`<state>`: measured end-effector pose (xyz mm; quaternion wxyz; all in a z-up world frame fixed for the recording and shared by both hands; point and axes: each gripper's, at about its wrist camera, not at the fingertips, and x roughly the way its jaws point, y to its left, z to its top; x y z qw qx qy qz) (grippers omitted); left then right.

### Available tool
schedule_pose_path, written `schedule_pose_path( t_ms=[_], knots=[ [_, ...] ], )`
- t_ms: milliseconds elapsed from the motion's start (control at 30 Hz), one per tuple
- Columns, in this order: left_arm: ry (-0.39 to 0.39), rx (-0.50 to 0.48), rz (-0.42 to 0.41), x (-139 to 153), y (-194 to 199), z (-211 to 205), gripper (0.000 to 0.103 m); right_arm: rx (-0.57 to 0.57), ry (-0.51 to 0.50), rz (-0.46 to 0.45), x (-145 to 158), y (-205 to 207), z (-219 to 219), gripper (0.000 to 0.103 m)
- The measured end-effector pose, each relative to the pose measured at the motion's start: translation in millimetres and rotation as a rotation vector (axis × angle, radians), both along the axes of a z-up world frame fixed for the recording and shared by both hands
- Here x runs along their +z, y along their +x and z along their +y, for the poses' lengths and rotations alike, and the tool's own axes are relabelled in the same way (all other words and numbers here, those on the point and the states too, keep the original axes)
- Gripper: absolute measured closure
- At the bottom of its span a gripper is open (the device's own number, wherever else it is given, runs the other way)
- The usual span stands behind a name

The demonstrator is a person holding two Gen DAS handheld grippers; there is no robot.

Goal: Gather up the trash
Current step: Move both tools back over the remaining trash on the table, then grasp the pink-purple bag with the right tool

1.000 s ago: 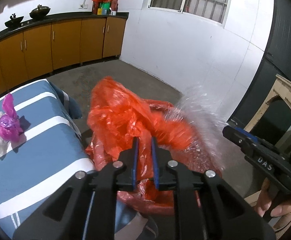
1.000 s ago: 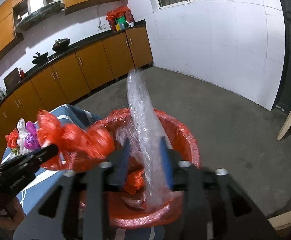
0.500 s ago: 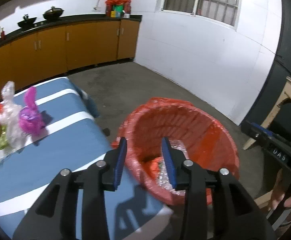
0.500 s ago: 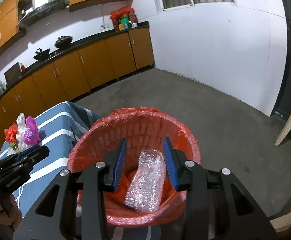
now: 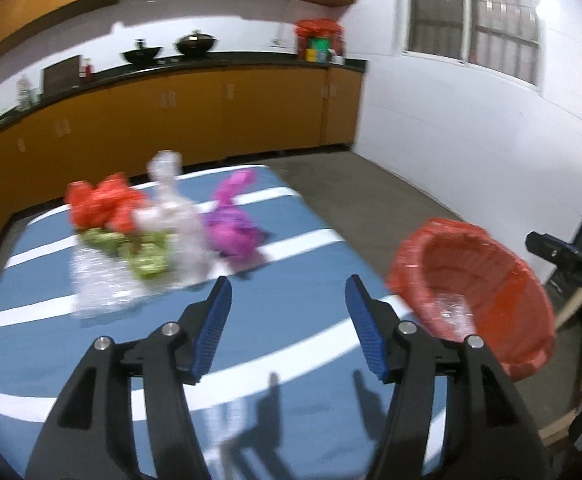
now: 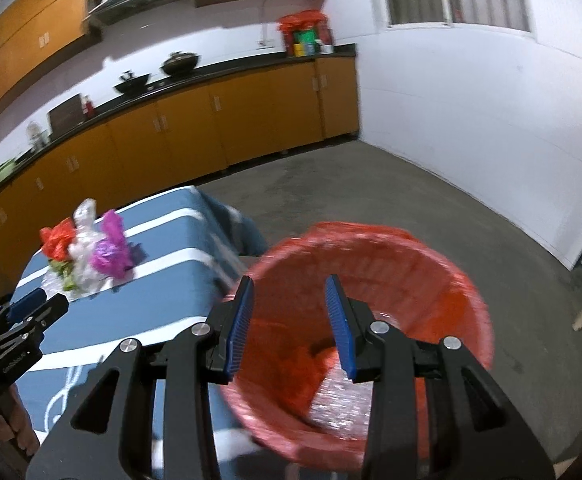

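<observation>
Part of the work is done. In the red-lined bin (image 6: 367,344) some trash already lies: a crumpled red plastic bag (image 6: 291,376) and a piece of bubble wrap (image 6: 341,400) at the bottom.

My left tongs (image 5: 289,320) have just been opening; they stand spread wide with nothing between them and point toward the heap that is left on the blue striped desk (image 5: 299,376). My right tongs (image 6: 289,322) are also spread, less wide, and empty, over the mouth of the bin.

What is left, as far as I can see: a red bag (image 5: 103,206), a clear plastic bag (image 5: 175,220), a purple bag (image 5: 235,228), something green (image 5: 147,258) and one more sheet of bubble wrap (image 5: 99,288), all touching in one heap, well apart from the bin. I judge that more than half remains.
</observation>
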<state>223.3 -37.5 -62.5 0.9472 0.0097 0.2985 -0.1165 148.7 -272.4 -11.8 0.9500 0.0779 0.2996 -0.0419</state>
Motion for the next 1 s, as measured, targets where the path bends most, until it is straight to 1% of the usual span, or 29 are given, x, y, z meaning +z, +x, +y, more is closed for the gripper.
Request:
schedule_pose_path(
  t_ms=[233,267,300,433,533,767,1000],
  knots=[
    [0.018,0.183,-0.008,-7,2,80,0.034,0.140,0.005,0.009,-2,37,64,0.064],
    [0.018,0.204,-0.009,-7,2,89,0.034,0.156,0.006,0.013,-4,42,73,0.062],
    [0.018,0.224,-0.009,-8,1,98,0.033,0.172,0.009,0.015,-5,50,84,0.058],
    [0.020,0.308,-0.013,-10,2,134,0.029,0.225,0.006,0.032,-12,78,124,0.050],
    [0.017,0.364,-0.012,-12,4,159,0.028,0.263,0.003,0.048,-19,99,149,0.049],
    [0.003,0.420,-0.005,-18,3,192,0.027,0.293,-0.002,0.097,-36,145,187,0.049],
    [-0.010,0.433,-0.001,-22,8,208,0.027,0.291,-0.045,0.129,-51,171,203,0.049]
  ],
)
